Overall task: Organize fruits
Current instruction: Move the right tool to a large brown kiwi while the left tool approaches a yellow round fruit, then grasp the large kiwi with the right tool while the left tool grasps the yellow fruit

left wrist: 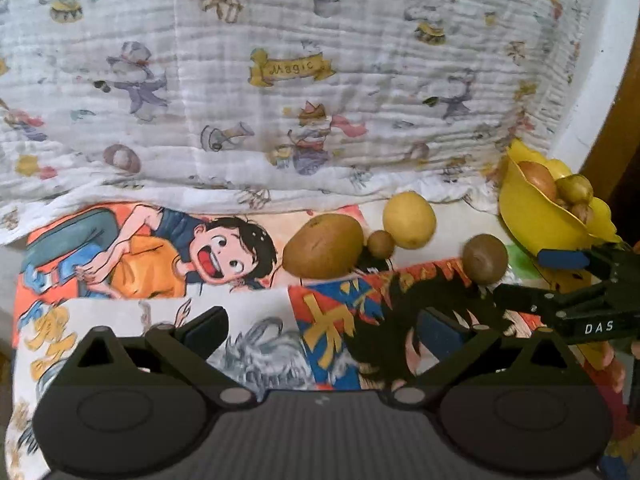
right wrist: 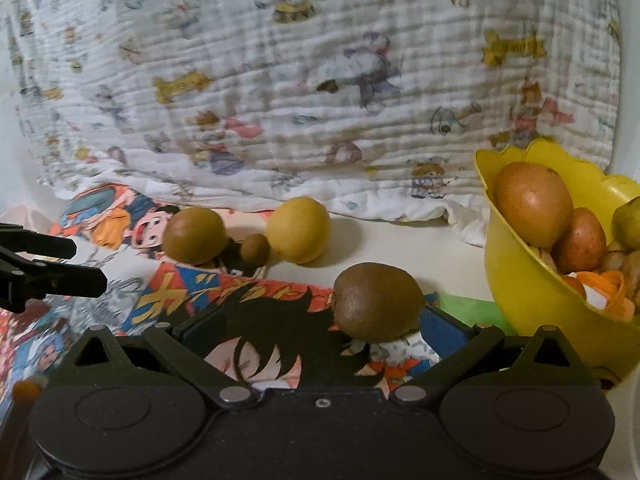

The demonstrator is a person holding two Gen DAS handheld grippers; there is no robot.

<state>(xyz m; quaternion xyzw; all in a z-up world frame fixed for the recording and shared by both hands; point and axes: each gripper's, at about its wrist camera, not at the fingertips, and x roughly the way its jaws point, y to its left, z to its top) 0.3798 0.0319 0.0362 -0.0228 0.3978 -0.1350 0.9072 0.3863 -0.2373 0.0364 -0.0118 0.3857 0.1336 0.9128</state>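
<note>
- The right gripper [right wrist: 320, 330] has its fingers spread wide; a brown kiwi [right wrist: 378, 306] sits on the table just ahead of the right finger [right wrist: 444, 332], close to it, though contact cannot be told.
- The left gripper [left wrist: 322, 332] is likewise wide open with nothing between its fingers, low over the cartoon-printed mat [left wrist: 160, 256].
- In the left wrist view, the right gripper reaches in from the right, its tips beside the same kiwi.
- Farther off on the mat lie a large brown fruit [left wrist: 324, 245], a small brown round one [left wrist: 381, 244] touching it, and a yellow fruit [left wrist: 409, 220] just right of that.
- A yellow bowl [right wrist: 520, 292] stands at the right, filled with fruits [right wrist: 534, 204].
- A printed white cloth [left wrist: 280, 80] hangs behind everything.
</note>
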